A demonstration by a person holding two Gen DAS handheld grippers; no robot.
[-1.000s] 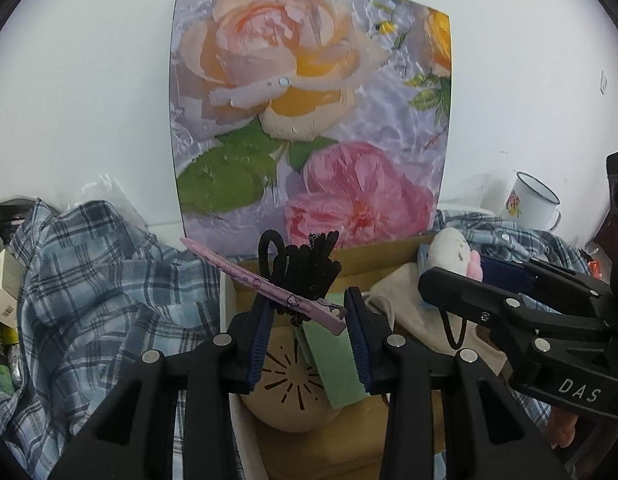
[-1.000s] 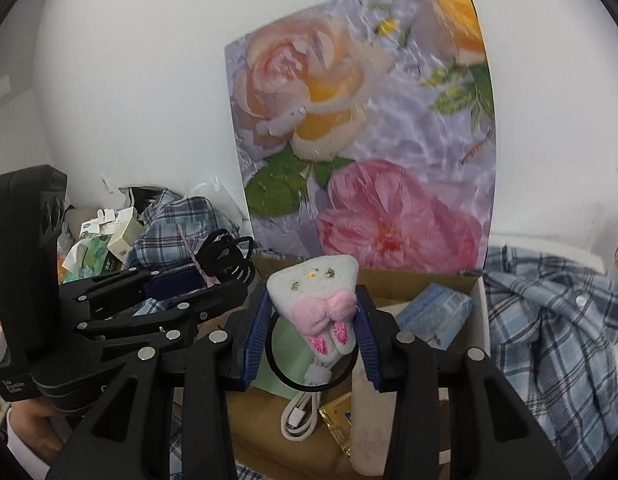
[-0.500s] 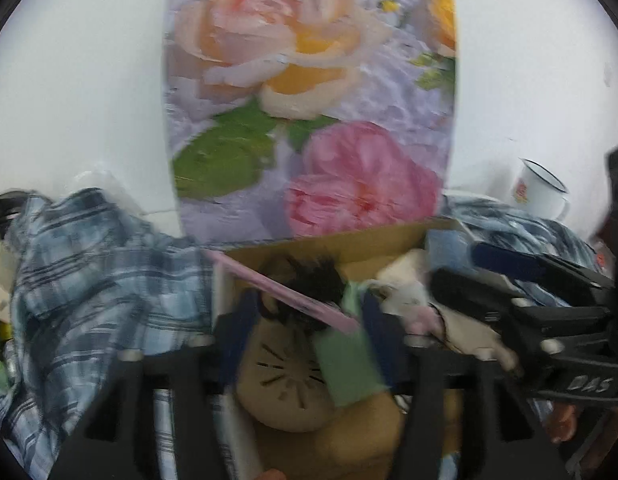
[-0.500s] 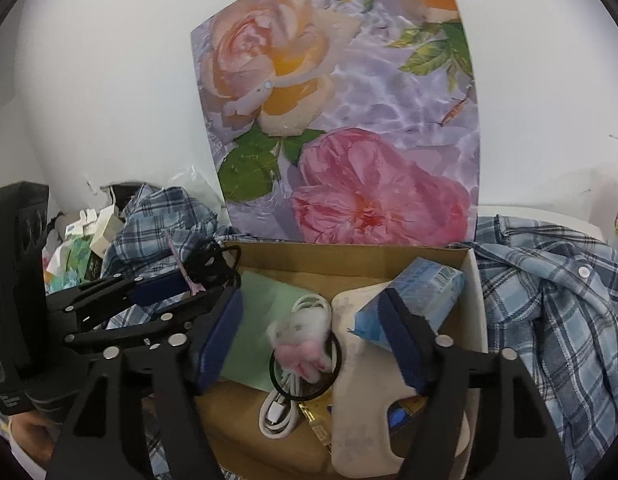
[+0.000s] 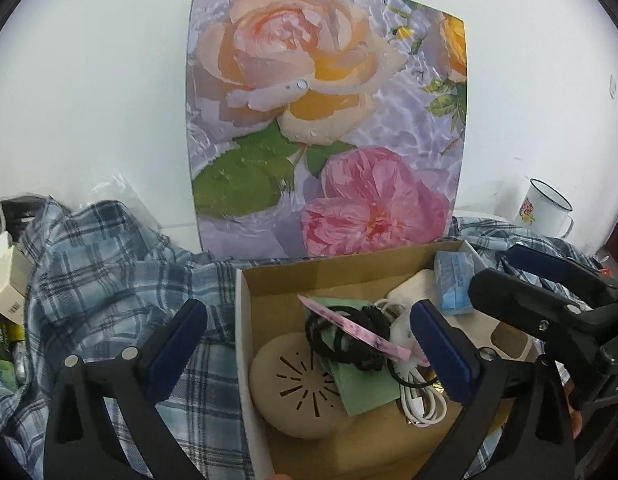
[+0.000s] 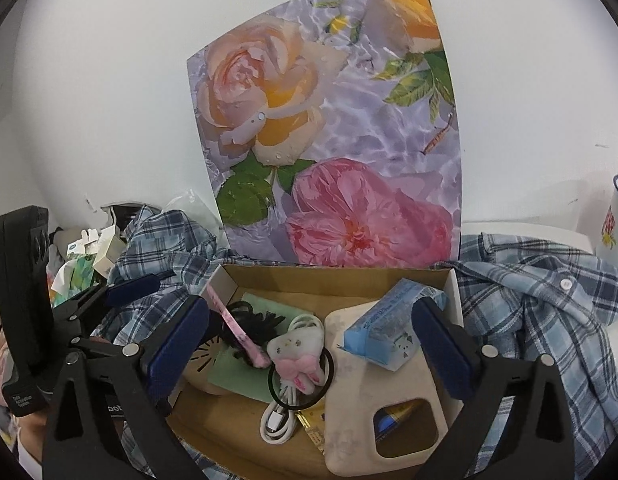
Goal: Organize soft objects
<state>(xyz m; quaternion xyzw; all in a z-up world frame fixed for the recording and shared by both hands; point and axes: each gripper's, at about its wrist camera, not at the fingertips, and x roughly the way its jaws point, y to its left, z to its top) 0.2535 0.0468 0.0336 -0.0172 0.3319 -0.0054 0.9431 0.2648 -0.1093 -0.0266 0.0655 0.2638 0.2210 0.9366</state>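
Left gripper [image 5: 309,338] and right gripper [image 6: 309,332]: jaws just opened wide, nothing clamped. Plush hair tie [image 6: 299,354] and black hair ties with pink clip [image 5: 359,336] lie in cardboard box [image 6: 341,278]. Both judged light, soft, limp; plush body best pinched.

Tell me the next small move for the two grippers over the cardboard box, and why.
Probably lift both clear of the cardboard box. The left gripper and right gripper have just been opening and stand wide, pressing nothing: the pink clip with black hair ties and the plush hair tie already lie inside.
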